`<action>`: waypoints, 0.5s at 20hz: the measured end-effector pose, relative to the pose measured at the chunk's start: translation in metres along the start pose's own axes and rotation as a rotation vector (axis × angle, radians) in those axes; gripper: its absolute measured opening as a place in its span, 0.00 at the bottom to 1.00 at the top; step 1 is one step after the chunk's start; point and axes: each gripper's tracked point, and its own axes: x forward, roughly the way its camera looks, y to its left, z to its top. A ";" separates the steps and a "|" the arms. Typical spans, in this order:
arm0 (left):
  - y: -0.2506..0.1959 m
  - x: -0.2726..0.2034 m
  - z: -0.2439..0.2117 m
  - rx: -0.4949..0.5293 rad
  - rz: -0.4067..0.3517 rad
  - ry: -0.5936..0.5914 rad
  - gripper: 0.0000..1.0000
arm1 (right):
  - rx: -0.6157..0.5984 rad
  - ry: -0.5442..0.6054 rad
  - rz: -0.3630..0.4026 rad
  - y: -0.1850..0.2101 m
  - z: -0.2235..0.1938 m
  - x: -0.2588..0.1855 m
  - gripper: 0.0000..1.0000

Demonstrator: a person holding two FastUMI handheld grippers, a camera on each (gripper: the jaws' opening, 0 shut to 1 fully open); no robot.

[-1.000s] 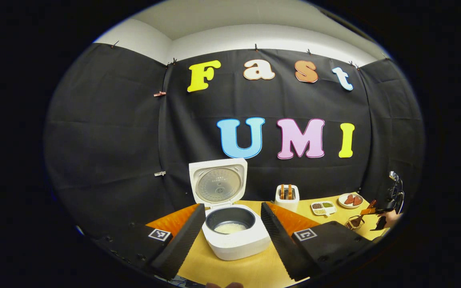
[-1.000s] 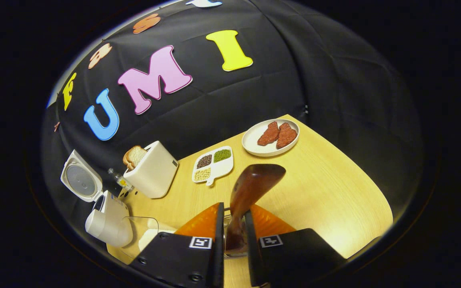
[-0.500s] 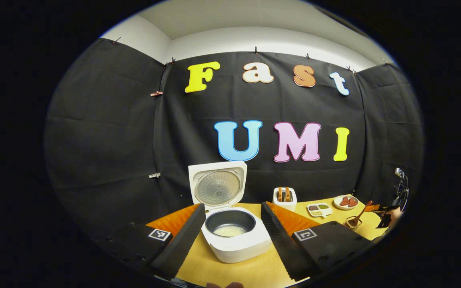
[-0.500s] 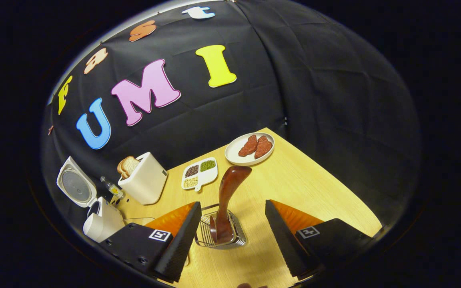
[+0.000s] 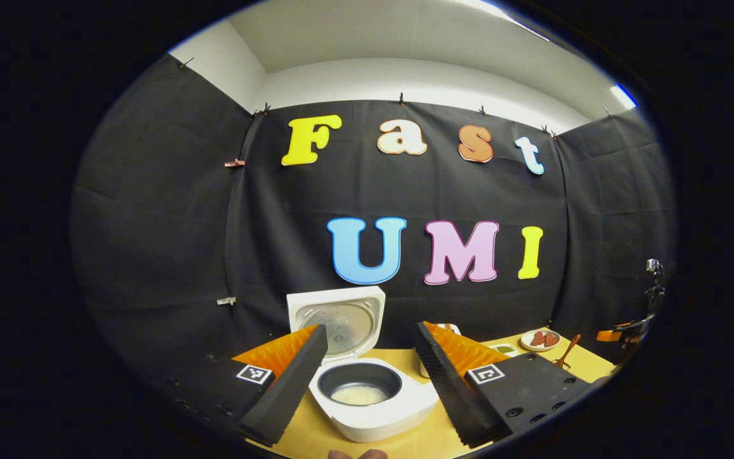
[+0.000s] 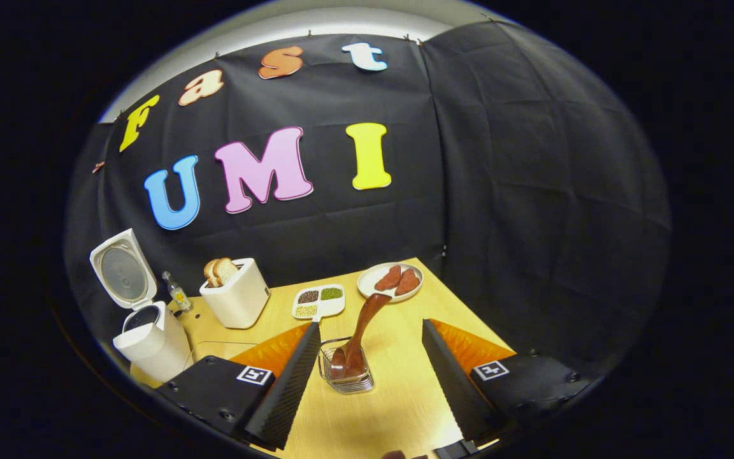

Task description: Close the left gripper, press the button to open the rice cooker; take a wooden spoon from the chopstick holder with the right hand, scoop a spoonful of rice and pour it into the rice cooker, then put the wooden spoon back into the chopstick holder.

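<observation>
Black cloth wall (image 5: 169, 255) on three sides, clipped along top edge. White wall (image 5: 418, 80) & ceiling (image 5: 373, 32) above, lit bright at upper right. Light wood surface (image 6: 405, 408) runs to the back corner.

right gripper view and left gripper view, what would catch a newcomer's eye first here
In the left gripper view, the white rice cooker stands with its lid up and rice in its dark pot, framed between the open left gripper. In the right gripper view, the wooden spoon leans in the wire chopstick holder on the table, between the spread fingers of the right gripper; a plate of red slices sits beyond.
</observation>
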 end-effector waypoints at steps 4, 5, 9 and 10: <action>0.008 0.044 0.025 -0.030 -0.021 -0.052 0.96 | -0.089 -0.084 -0.005 0.020 0.038 -0.036 0.98; 0.012 0.057 0.029 -0.039 -0.023 -0.064 0.95 | -0.108 -0.102 -0.012 0.037 0.045 -0.040 0.98; 0.032 0.110 0.051 -0.061 0.003 -0.105 0.95 | -0.133 -0.142 -0.015 0.068 0.067 -0.070 0.98; 0.037 0.123 0.054 -0.075 0.010 -0.105 0.95 | -0.136 -0.153 -0.014 0.076 0.071 -0.078 0.98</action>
